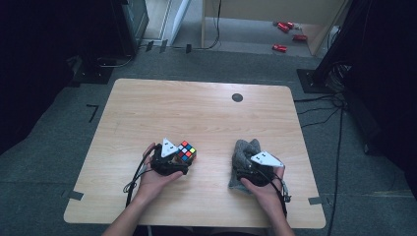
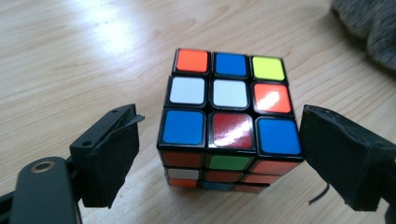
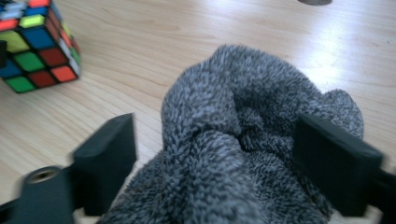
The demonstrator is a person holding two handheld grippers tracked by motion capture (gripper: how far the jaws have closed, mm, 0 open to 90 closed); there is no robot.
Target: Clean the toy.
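Note:
A scrambled colour cube (image 1: 187, 152) stands on the wooden table (image 1: 196, 113), left of centre near the front. My left gripper (image 1: 180, 158) is at its near side. In the left gripper view the cube (image 2: 229, 107) sits between the two black jaws, and my left gripper (image 2: 229, 161) is open, with a gap showing at the left pad. A crumpled grey fleecy cloth (image 1: 244, 153) lies to the right. My right gripper (image 1: 246, 167) reaches into its near end. In the right gripper view the cloth (image 3: 233, 126) bulges between the spread jaws, and my right gripper (image 3: 219, 170) is open.
A small dark round mark (image 1: 237, 97) is on the table's far side. Past the table, red objects (image 1: 286, 27) lie on the floor by a wooden frame, and cables (image 1: 319, 110) run along the right. The cube (image 3: 35, 44) also appears at the right gripper view's upper left.

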